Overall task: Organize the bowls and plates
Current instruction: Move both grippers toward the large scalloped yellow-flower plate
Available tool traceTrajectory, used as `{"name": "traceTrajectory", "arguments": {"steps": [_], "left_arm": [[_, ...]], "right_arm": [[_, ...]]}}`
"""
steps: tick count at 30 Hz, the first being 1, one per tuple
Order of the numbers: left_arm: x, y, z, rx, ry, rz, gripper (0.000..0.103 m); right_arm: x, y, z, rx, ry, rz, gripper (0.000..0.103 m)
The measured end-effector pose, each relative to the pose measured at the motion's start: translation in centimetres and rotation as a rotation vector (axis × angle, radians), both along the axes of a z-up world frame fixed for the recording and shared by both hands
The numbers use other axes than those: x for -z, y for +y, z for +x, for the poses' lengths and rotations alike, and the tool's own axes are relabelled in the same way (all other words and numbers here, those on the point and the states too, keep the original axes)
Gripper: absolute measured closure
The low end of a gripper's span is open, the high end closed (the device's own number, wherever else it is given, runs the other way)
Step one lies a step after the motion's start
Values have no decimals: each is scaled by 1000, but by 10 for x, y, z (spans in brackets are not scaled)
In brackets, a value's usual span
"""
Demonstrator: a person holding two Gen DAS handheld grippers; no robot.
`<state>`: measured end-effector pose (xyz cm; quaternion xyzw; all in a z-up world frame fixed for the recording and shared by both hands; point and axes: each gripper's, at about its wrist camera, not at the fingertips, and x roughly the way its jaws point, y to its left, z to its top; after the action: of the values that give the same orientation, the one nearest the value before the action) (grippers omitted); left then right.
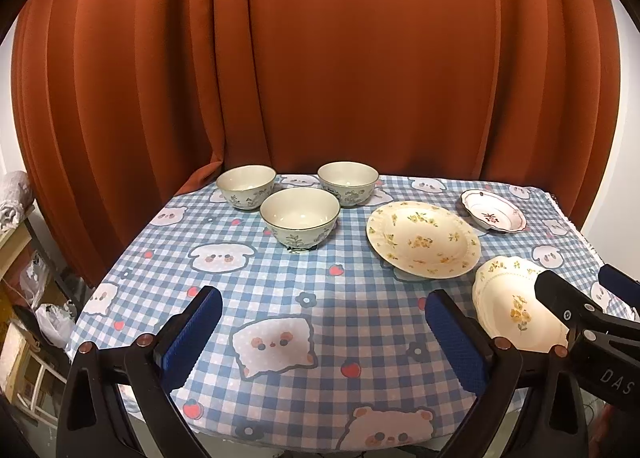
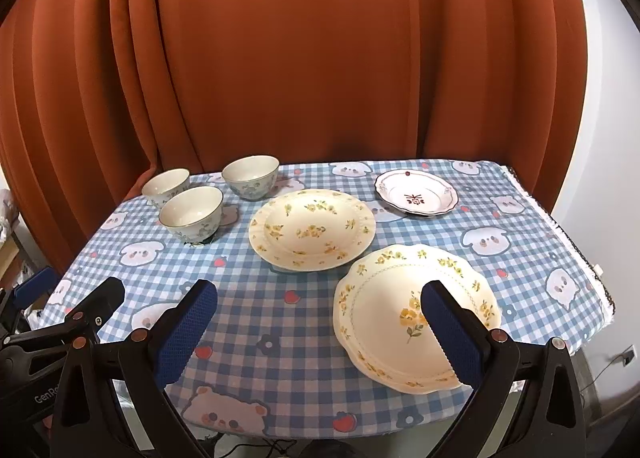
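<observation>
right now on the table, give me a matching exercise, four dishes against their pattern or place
Dishes:
1. round plate
2. scalloped plate
3. small plate
4. nearest bowl

Pattern or place:
A. dark red motif, far right
B. blue-green leaf sprigs outside, left side
C. scattered yellow flowers, middle of the table
D. one yellow flower in its centre, nearest the right hand-held gripper

Pairs: 1-C, 2-D, 3-A, 4-B
</observation>
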<state>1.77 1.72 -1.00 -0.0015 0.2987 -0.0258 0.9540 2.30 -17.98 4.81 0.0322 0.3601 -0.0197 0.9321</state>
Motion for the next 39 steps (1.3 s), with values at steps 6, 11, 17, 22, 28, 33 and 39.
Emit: {"name": "traceTrajectory", "arguments": {"steps": [6,11,17,22,28,33,39], "left_arm": [[-3,-1,4,6,-13,3,2],[-3,-2,8,12,-18,1,2],[-4,-4,8,17,-26,2,2],[-5,-2,8,16,-29,-1,2],[-5,-2,8,18,-24,-7,2],[-4,-3,9,26,-14,-10,2],[-2,-4,10,34,-4,-13,2]], "right_arm": [[0,-3,4,6,0,9,0],[-1,-4,7,11,-3,6,0],[-1,-5,9,22,-5,6,0],[-2,-4,9,20,-10,4,0],[-4,-3,12,16,-11,-2,0],[-5,-4,11,26,-9,-11,0],[-1,-6,9,35,6,-7,0]]}}
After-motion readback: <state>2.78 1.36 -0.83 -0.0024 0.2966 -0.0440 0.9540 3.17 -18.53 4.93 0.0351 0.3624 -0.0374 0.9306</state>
